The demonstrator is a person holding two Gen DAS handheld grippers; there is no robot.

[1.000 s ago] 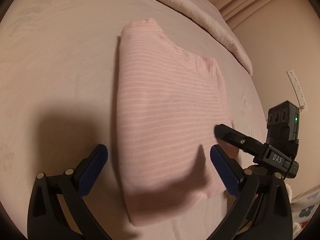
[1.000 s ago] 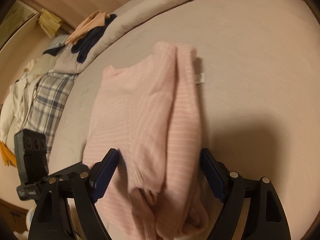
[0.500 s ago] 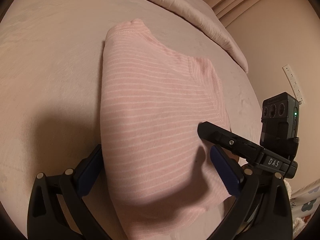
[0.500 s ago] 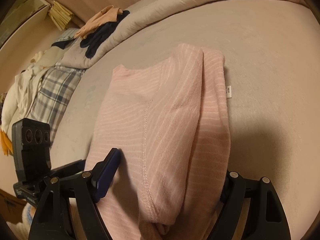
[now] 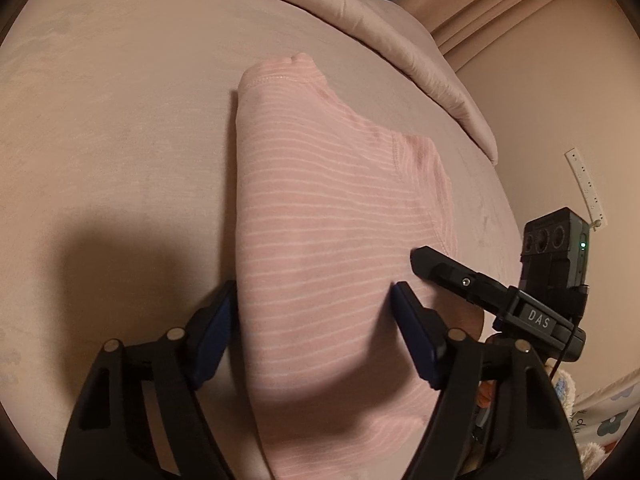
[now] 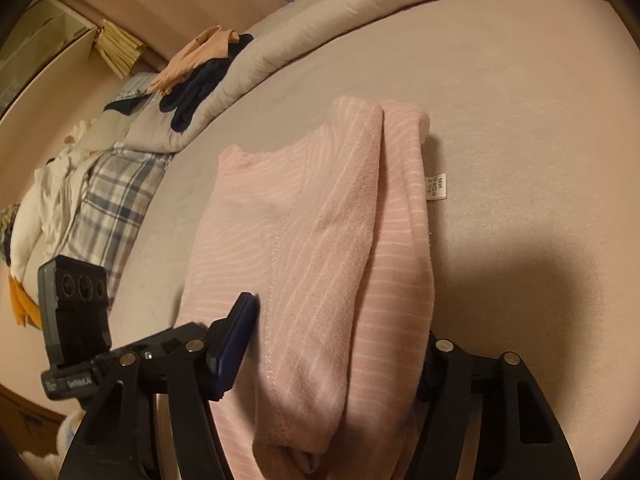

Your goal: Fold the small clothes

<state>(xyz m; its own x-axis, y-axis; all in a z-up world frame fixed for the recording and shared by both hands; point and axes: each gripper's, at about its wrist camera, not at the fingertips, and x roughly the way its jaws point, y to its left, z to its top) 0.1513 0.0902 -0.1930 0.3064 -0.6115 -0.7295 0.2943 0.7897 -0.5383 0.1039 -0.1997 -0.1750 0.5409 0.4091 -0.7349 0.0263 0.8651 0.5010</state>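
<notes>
Pink striped top (image 5: pixel 332 240) lengthwise-folded on bed (image 5: pixel 120 120) | my left gripper (image 5: pixel 316 320), right gripper (image 6: pixel 332 344) straddle near end, jaws wide, gripping nothing | crosswise fold remains, I judge

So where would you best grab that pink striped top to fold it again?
Probably at the near end of the pink top, coming in low from the near side. It lies lengthwise away from both grippers, already folded into a long strip, so the near edge lifts over to the far one. The left gripper and right gripper already straddle that end.
</notes>
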